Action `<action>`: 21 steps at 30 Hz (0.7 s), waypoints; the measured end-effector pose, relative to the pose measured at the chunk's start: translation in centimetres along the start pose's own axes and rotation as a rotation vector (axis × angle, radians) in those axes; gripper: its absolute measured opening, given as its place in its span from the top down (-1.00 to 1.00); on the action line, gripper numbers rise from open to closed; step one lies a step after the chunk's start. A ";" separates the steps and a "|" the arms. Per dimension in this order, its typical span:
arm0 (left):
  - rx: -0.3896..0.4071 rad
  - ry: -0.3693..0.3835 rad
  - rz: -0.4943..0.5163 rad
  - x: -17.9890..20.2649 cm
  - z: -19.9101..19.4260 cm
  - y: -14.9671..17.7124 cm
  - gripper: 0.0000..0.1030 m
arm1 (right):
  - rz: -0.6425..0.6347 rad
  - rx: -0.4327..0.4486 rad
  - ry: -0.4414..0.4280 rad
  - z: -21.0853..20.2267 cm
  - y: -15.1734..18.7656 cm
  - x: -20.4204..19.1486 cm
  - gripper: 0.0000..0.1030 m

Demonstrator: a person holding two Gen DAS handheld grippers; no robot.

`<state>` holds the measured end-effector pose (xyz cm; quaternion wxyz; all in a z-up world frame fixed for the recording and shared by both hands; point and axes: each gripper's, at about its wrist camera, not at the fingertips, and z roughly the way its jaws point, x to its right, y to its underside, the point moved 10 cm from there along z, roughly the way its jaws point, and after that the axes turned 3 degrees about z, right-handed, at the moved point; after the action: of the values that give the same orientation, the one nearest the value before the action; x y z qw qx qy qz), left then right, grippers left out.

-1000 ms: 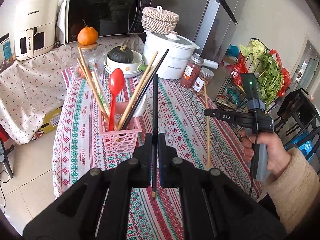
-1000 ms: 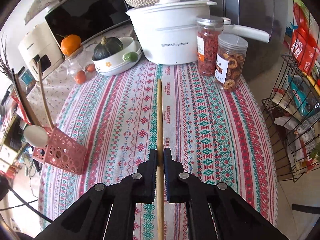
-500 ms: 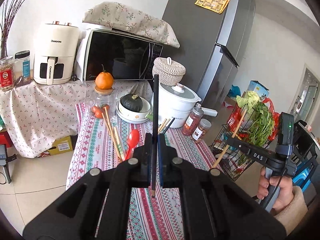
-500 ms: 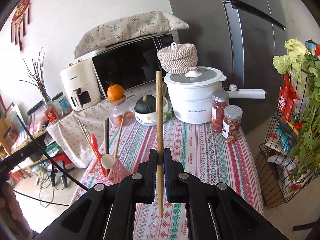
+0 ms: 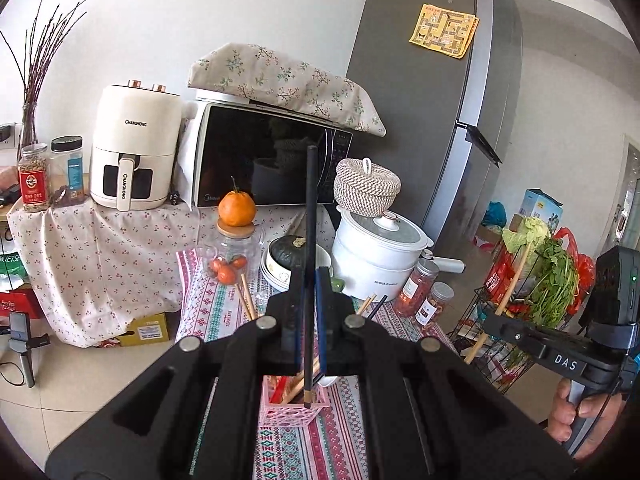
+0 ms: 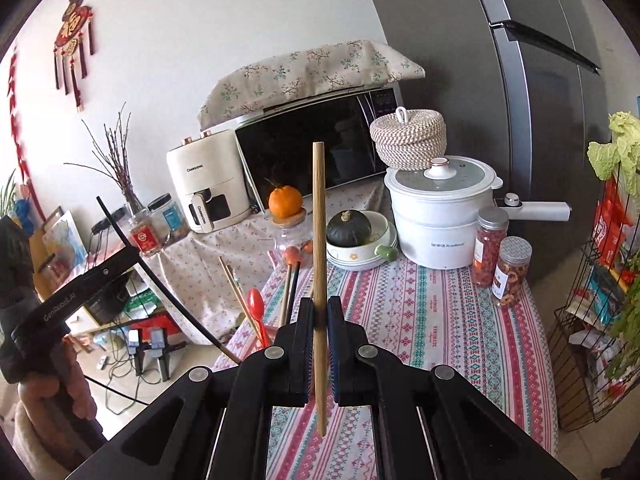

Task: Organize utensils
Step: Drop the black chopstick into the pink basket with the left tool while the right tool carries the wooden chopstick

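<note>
Looking from the left wrist, the left gripper (image 5: 307, 304) pinches a black chopstick (image 5: 309, 240), now lifted upright over the pink basket (image 5: 294, 406); from the right wrist, the right gripper (image 6: 319, 334) clamps a wooden chopstick (image 6: 319, 240), likewise raised off the surface (image 6: 432, 320); both seem ready for dropping in.

Black chopstick (image 5: 310, 216), pink basket (image 5: 294, 410), orange mandarin (image 5: 236, 208).

The left gripper (image 5: 307, 292) hides most of the pink basket (image 5: 286, 408) and the lower parts of the chopsticks in it. The jar labels (image 6: 503, 280) are too small to read.
</note>
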<state>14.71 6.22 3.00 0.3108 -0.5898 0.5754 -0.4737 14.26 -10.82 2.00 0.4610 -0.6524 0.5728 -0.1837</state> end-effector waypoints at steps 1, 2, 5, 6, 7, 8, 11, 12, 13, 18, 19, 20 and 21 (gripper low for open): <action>-0.010 -0.015 -0.002 -0.3 0.6 0.3 0.88 | 0.001 -0.002 -0.003 0.2 0.0 -0.1 0.87; -0.018 -0.029 -0.006 -0.7 1.3 0.6 0.88 | 0.001 -0.005 -0.005 0.4 0.1 -0.3 0.87; -0.038 -0.063 -0.006 -1.5 3.0 1.3 0.88 | 0.004 -0.012 -0.008 1.0 0.2 -0.6 0.87; -0.046 -0.068 -0.005 -1.7 3.4 1.5 0.88 | 0.003 -0.014 -0.008 1.2 0.3 -0.6 0.87; -0.056 -0.074 0.000 -1.8 3.8 1.7 0.88 | 0.000 -0.016 -0.006 1.4 0.3 -0.7 0.87; -0.067 -0.077 0.003 -1.8 4.2 2.0 0.88 | -0.004 -0.017 -0.003 1.6 0.4 -0.8 0.87; -0.119 -0.077 0.004 -1.9 5.4 3.2 0.88 | -0.017 -0.019 0.001 1.9 0.6 -1.0 0.87; -0.134 -0.075 0.002 -1.9 5.7 3.5 0.88 | -0.019 -0.021 0.001 2.1 0.7 -1.0 0.87; -0.148 -0.076 0.004 -1.8 6.0 3.9 0.88 | -0.020 -0.023 0.002 2.2 0.8 -1.0 0.87; -0.187 -0.057 -0.001 -1.6 6.9 4.9 0.87 | -0.025 -0.029 0.007 2.6 1.0 -1.2 0.87; -0.190 -0.054 -0.007 -1.6 6.9 4.9 0.86 | -0.027 -0.029 0.006 2.8 1.0 -1.3 0.87; -0.194 -0.057 -0.010 -1.7 6.9 5.0 0.78 | -0.029 -0.030 0.007 2.9 1.0 -1.4 0.87; -0.195 -0.058 -0.012 -1.7 6.8 5.0 0.72 | -0.030 -0.031 0.008 3.0 1.1 -1.4 0.87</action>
<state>19.21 5.94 -4.33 0.2656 -0.6343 0.6060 -0.3998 15.53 -8.23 0.00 0.4458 -0.6670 0.5677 -0.1844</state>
